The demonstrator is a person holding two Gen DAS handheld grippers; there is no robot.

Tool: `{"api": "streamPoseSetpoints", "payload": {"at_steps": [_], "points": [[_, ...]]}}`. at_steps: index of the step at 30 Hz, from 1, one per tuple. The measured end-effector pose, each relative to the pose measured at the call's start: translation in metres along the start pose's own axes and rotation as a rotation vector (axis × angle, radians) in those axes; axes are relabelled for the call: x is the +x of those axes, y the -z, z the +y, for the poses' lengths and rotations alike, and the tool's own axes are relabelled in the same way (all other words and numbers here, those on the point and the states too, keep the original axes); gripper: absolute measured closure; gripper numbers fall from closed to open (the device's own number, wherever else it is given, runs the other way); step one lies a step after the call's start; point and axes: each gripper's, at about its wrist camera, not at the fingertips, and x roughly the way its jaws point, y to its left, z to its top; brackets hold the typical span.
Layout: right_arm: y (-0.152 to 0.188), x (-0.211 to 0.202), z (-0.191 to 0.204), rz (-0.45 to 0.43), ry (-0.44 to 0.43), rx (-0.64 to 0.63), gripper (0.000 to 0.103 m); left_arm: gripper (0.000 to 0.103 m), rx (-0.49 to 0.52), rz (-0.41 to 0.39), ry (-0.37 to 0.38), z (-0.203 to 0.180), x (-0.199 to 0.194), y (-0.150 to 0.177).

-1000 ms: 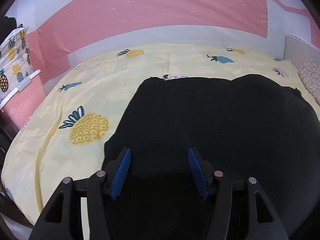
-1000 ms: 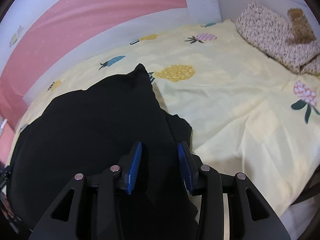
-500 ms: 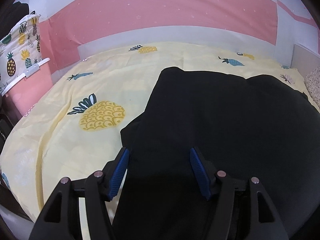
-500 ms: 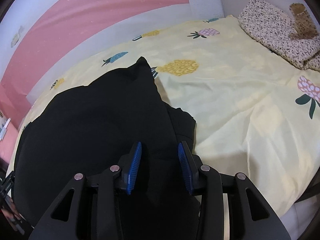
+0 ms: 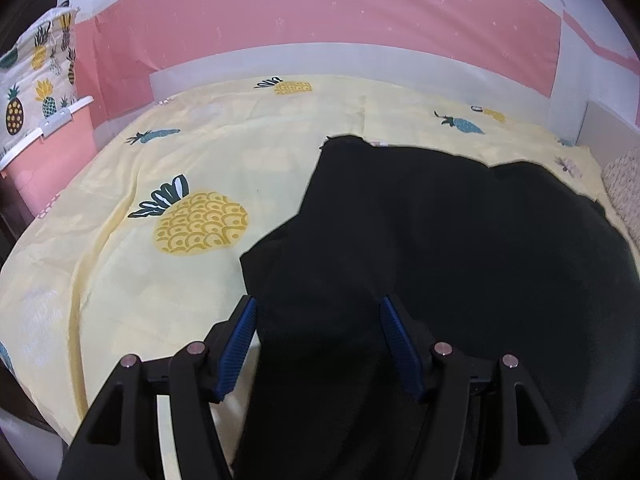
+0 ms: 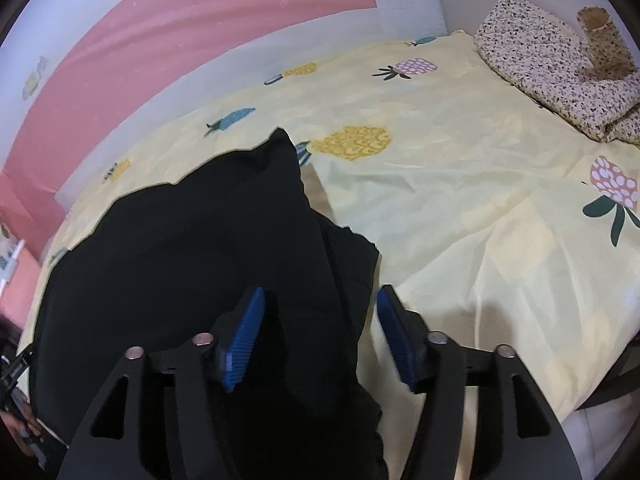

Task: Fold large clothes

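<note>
Black garment [image 5: 460, 240], a large matte cloth with soft irregular edges, lies spread on the yellow pineapple-print bedsheet [image 5: 168, 280]. On the sheet beyond it, near the headboard, rests a speckled folded blanket [image 6: 548, 68]. The left gripper [image 5: 318, 308] hangs over the garment's near edge, ribbed blue pads spread wide, cloth between them but not pinched. The right gripper [image 6: 320, 300] has just been opening; its ribbed blue pads stand apart with a fold of the garment lying loose between them.
</note>
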Motion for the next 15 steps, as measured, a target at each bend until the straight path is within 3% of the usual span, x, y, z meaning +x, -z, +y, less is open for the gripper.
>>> {"api": "streamPoseSetpoints", "payload": {"at_steps": [4,9,15], "points": [[-0.008,0.001,-0.011,0.021,-0.111,0.039,0.027,0.036,-0.051,0.016,0.067,0.021,0.002,-0.016],[-0.012,0.024,-0.023,0.117,-0.216,0.1,0.027,0.035,-0.138,0.141,0.225,0.044,0.031,-0.029],[-0.01,0.056,-0.036,0.228,-0.317,0.177,0.017,0.014,-0.22,0.231,0.337,0.055,0.066,-0.021]]}}
